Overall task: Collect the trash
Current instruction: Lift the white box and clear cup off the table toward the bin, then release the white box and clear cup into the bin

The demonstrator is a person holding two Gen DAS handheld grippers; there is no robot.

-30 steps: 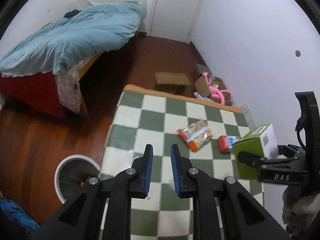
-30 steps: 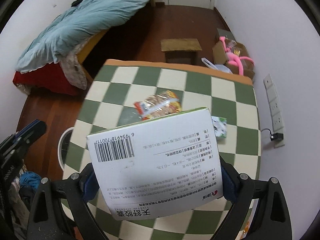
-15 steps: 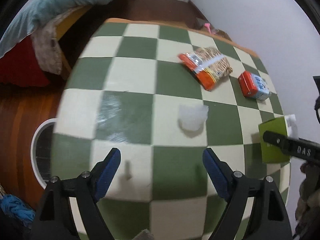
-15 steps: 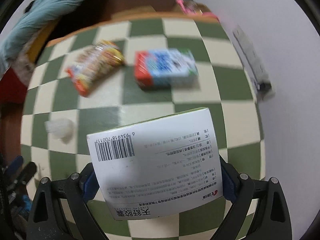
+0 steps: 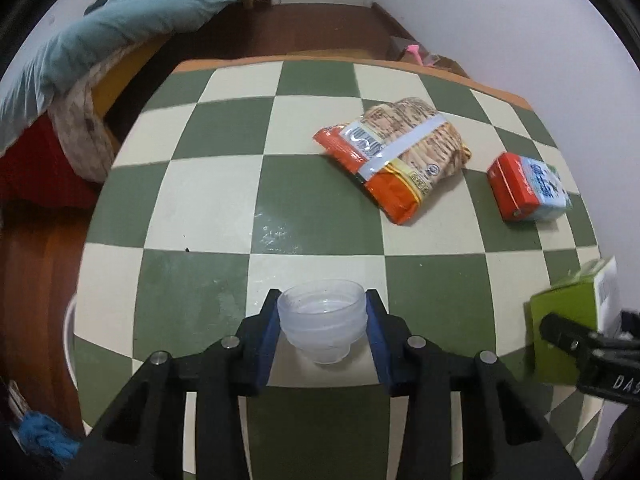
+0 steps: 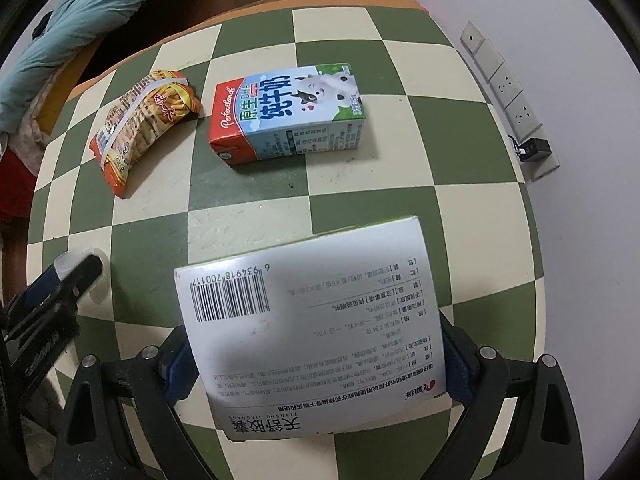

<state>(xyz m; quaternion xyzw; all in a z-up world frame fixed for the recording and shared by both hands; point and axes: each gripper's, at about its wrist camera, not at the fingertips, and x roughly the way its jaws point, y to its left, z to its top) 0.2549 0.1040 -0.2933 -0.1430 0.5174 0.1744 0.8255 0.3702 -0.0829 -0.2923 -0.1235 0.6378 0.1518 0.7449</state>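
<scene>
Trash is what I am gathering, and both of my tools are already busy with it. My left gripper (image 5: 323, 330) has its jaws pinching a small clear plastic cup (image 5: 322, 320) at the lower middle of the left view, one blue pad on each side of its wall, so the mouth faces up and forward. Whether its base touches the checkered worktop (image 5: 208, 200) I cannot tell. My right gripper (image 6: 316, 364) has its jaws pressed against the two sides of a white and green medicine box (image 6: 308, 324), which fills the lower middle of the right view, barcode face up, carried above the worktop.

Two pieces lie loose further up both views: an orange cracker packet (image 5: 394, 156) on its side, and just to its right a milk carton (image 6: 288, 114) lying flat. They are near each other but apart.

With both jaws full, I judge the sensible move is to drop these off first. A white bin rim (image 5: 69, 336) peeks out past the worktop's lower left edge in the left view.
</scene>
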